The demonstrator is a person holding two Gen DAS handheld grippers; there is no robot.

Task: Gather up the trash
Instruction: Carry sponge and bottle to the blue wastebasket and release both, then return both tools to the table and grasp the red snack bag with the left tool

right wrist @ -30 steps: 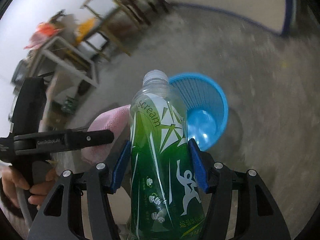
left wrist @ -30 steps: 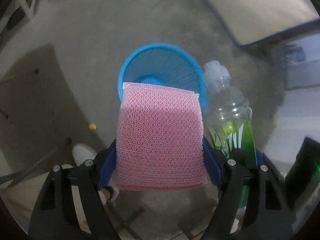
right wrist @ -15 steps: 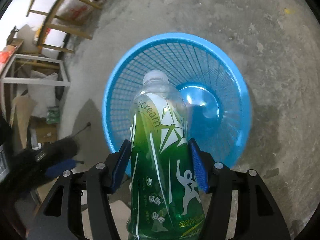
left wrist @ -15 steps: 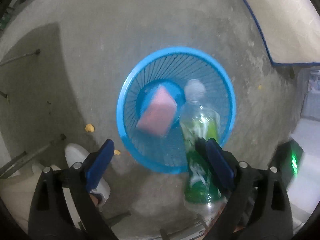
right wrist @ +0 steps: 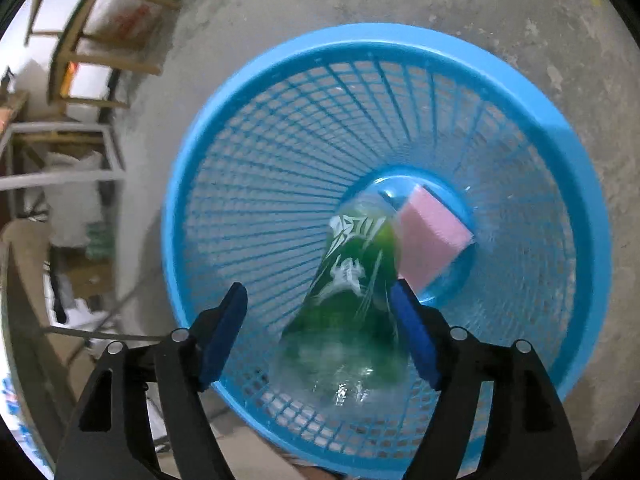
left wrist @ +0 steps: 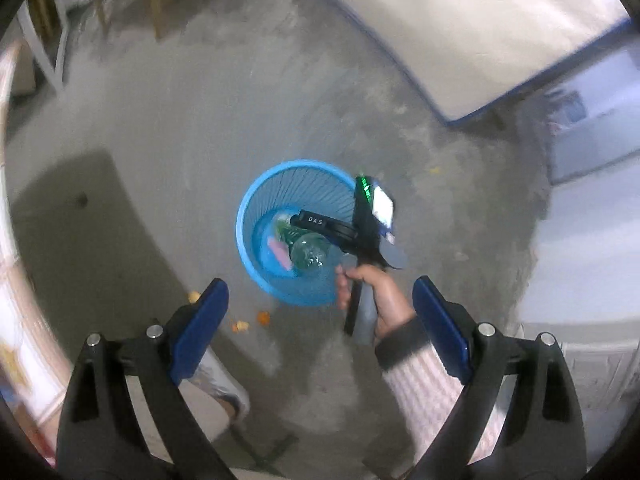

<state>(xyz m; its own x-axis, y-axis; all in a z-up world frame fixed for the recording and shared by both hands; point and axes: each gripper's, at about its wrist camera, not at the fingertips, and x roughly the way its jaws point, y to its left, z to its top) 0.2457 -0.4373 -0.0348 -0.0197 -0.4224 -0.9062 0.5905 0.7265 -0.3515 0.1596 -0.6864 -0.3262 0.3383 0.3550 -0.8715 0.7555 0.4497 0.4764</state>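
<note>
A blue mesh basket point(left wrist: 245, 248) point(right wrist: 400, 36) stands on the concrete floor. A pink sponge point(right wrist: 432, 244) point(left wrist: 278, 252) lies on its bottom. A green-labelled plastic bottle point(right wrist: 352, 280) point(left wrist: 308, 254) drops neck-first into the basket, blurred. My right gripper point(right wrist: 320, 300) hangs just over the basket with its jaws opening; the bottle is between them, with a clear gap on the left side. My left gripper point(left wrist: 320, 286) is high above the basket, wide open with nothing in it. From there I see a person's hand point(left wrist: 372, 292) holding the right gripper.
Small orange scraps point(left wrist: 262, 317) lie on the floor near the basket, beside a light shoe point(left wrist: 224, 384). A pale mat with a blue edge point(left wrist: 480, 32) lies at the upper right. Wooden chairs point(right wrist: 100, 40) and a metal frame point(right wrist: 60, 176) stand to the left.
The left gripper opened, the pink sponge fell into the basket, and the gripper then rose. The right gripper came down over the basket, widened its jaws, and the bottle slid out.
</note>
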